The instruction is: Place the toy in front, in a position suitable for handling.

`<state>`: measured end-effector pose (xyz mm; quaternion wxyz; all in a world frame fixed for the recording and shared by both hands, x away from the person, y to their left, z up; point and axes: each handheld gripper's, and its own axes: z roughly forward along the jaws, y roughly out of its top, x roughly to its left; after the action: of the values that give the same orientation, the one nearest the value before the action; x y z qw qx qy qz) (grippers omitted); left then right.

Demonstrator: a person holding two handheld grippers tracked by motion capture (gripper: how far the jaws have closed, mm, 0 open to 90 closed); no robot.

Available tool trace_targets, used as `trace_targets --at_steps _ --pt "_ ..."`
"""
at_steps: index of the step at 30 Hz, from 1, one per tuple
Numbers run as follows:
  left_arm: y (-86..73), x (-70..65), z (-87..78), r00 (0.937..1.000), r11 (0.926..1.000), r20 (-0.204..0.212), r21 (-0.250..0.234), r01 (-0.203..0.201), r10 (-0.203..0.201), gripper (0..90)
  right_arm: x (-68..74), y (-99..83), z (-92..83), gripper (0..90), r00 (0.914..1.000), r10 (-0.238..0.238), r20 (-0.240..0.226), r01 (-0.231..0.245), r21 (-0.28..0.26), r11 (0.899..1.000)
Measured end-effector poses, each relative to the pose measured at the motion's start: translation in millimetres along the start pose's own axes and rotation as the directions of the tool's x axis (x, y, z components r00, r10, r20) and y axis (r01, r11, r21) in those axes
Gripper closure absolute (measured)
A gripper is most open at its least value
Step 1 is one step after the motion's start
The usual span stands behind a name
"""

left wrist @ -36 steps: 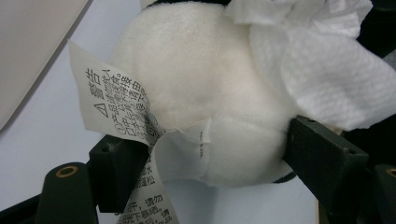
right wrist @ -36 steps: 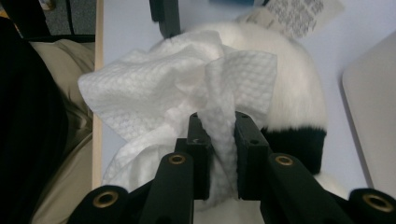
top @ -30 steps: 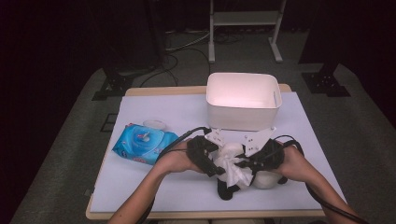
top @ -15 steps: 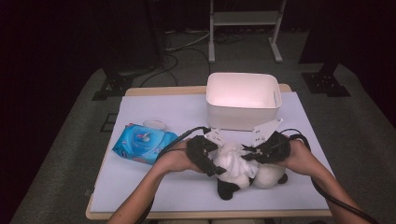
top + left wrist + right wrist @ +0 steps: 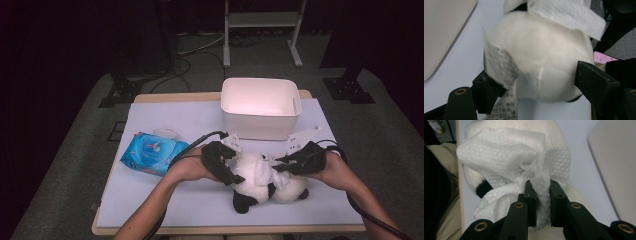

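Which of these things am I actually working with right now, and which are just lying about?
In use: plush panda, clamped by left tool; white wipe, pinched in right tool.
Lying about: white bin, blue wipes pack.

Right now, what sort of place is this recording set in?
Probably a recording lab or studio: dark curtains, cables on the floor, a metal stand, and a table laid out with a panda toy and bin.

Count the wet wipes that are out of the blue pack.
1. A single white wipe is pinched in the right hand-held gripper and lies draped over the plush panda, which the left hand-held gripper clamps. More may be hidden inside the blue pack.
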<state>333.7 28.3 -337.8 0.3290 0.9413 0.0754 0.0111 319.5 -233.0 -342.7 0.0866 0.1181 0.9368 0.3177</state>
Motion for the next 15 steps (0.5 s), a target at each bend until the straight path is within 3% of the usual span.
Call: trace_targets --at_steps 5,15 --pt "5.1 -0.9 -0.5 0.9999 0.9999 -0.003 0.008 -0.013 0.013 22.6 10.3 0.4 1.2 78.8 0.9996 -0.026 0.012 0.026 0.009 1.000" --pt "6.6 -2.9 8.9 0.9996 1.0000 0.027 0.002 0.002 -0.002 22.7 17.9 -2.3 -1.9 79.0 0.9994 -0.033 0.011 0.033 0.018 0.999"
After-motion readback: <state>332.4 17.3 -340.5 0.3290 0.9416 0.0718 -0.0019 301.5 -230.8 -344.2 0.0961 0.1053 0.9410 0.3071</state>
